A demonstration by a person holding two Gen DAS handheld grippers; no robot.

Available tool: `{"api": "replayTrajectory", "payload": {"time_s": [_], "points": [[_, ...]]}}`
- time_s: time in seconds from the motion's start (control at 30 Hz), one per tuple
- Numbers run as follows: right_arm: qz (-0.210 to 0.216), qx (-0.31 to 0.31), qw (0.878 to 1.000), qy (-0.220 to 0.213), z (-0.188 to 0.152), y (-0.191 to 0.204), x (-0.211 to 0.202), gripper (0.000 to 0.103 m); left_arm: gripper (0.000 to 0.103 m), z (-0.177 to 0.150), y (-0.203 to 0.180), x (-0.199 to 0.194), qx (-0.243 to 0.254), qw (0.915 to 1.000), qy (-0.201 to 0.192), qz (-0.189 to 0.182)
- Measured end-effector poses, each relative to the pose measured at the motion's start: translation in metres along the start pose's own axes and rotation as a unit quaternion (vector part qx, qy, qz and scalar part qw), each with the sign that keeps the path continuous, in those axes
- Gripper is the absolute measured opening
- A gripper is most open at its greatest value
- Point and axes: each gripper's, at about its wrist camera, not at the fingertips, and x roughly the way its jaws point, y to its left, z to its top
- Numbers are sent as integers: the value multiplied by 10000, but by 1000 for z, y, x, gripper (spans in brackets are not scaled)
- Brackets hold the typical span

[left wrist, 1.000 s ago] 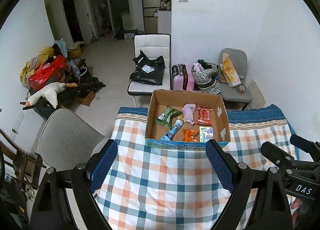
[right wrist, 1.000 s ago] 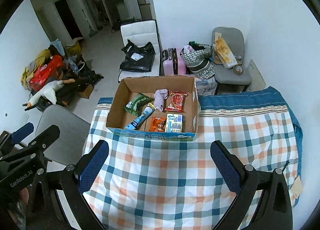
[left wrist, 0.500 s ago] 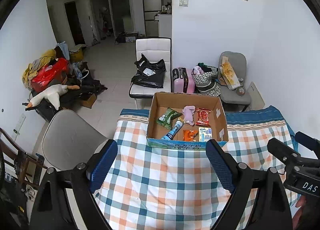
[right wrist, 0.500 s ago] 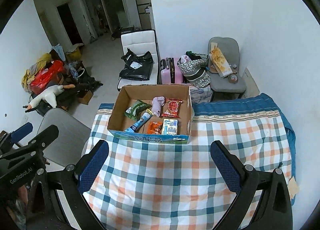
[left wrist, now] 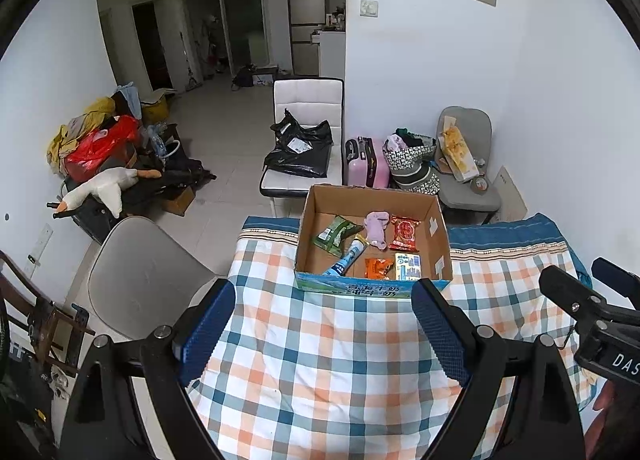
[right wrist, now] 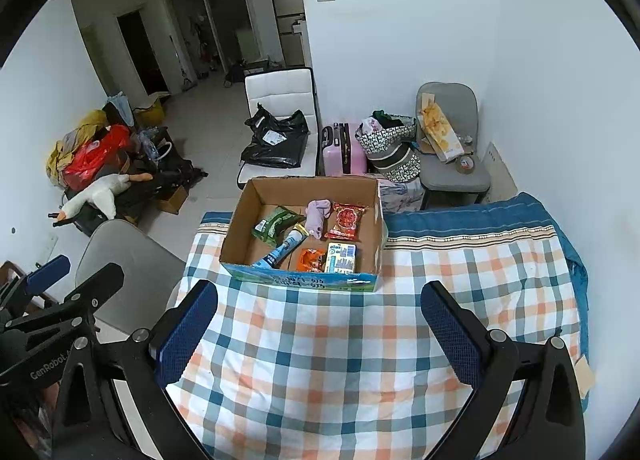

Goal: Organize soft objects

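Cardboard box [left wrist: 438, 236] of snacks at checked tablecloth's [left wrist: 320, 360] far edge, left gripper [left wrist: 320, 324] and right gripper [right wrist: 320, 324] apart, above bare cloth

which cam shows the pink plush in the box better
The right wrist view, slightly. The pink plush lies further from the cardboard box walls there and shows its whole length beside the red snack packet. The left wrist view shows the plush too, equally unobstructed but a little smaller.

I'm seeing my left gripper [left wrist: 320, 324] showing black angular arms, blue textured pads [left wrist: 206, 324] lining the fingers, silver screws behind them, my right gripper [right wrist: 320, 326] matching, white lettering marking each neighbouring black body
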Motion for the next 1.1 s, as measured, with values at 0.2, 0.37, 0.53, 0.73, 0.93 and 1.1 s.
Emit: {"api": "replayTrajectory", "payload": {"time_s": [0.2, 0.37, 0.53, 0.73, 0.93, 1.1], "points": [[-40, 7, 9999, -152, 2, -2, -15, 103, 90, -1, 1, -6, 22, 10000, -25, 16], [-29, -4, 9999, -153, -1, -1, -17, 103, 90, 1, 1, -10, 34, 10000, -42, 34], [-29, -20, 9999, -161, -1, 0, -18, 103, 90, 1, 0, -11, 40, 10000, -49, 37], [-13, -14, 9999, -153, -1, 1, -18, 103, 90, 3, -1, -11, 53, 10000, -62, 33], [21, -12, 9999, -166, -1, -3, -20, 103, 90, 4, 1, -17, 21, 9999, -151, 82], [15, -37, 9998, -187, -2, -6, -22, 103, 90, 4, 2, -20, 26, 9998, -185, 98]]}}
